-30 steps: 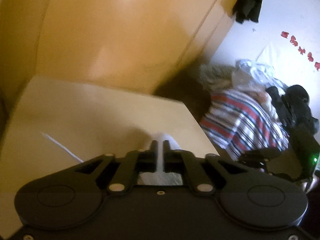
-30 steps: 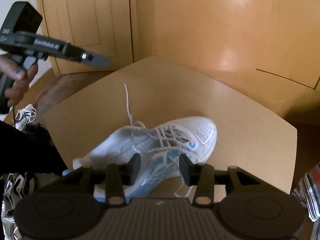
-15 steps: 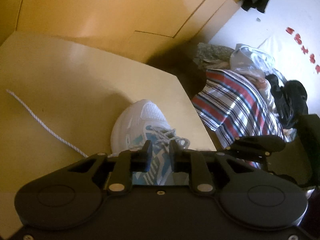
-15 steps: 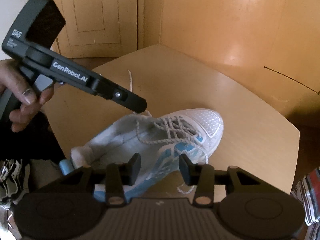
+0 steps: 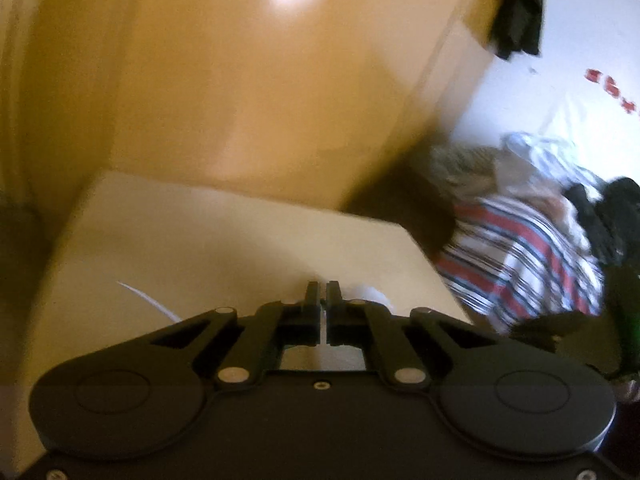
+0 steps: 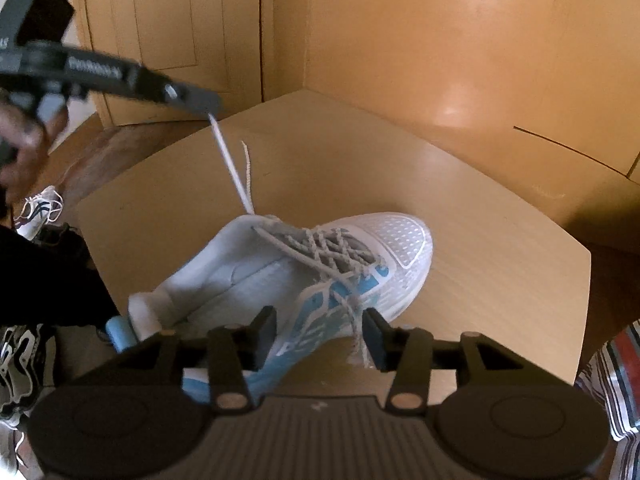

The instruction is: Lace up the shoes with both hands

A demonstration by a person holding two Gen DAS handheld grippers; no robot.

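A white and blue sneaker (image 6: 320, 276) lies on the beige table (image 6: 500, 240), toe pointing to the far right. In the right wrist view my left gripper (image 6: 208, 107) hovers above the shoe's collar at upper left, shut on a white lace (image 6: 234, 168) that runs taut down to the top eyelets. A second lace end (image 6: 247, 168) trails on the table beside it. The left wrist view shows that gripper (image 5: 323, 300) closed with a white strip of lace (image 5: 323, 330) between its fingers. My right gripper (image 6: 320, 336) stands open over the shoe's blue side, holding nothing.
Wooden cabinet doors (image 6: 440, 60) wall in the table's far side. Other sneakers (image 6: 38, 210) lie on the floor at the left. Striped cloth and piled clothes (image 5: 520, 264) sit beyond the table's right edge. A hand (image 6: 24, 140) holds the left gripper's handle.
My left gripper dipped to the shoe's collar, closed on the lace, then rose up and to the left, drawing it taut. The right gripper stayed open over the shoe.
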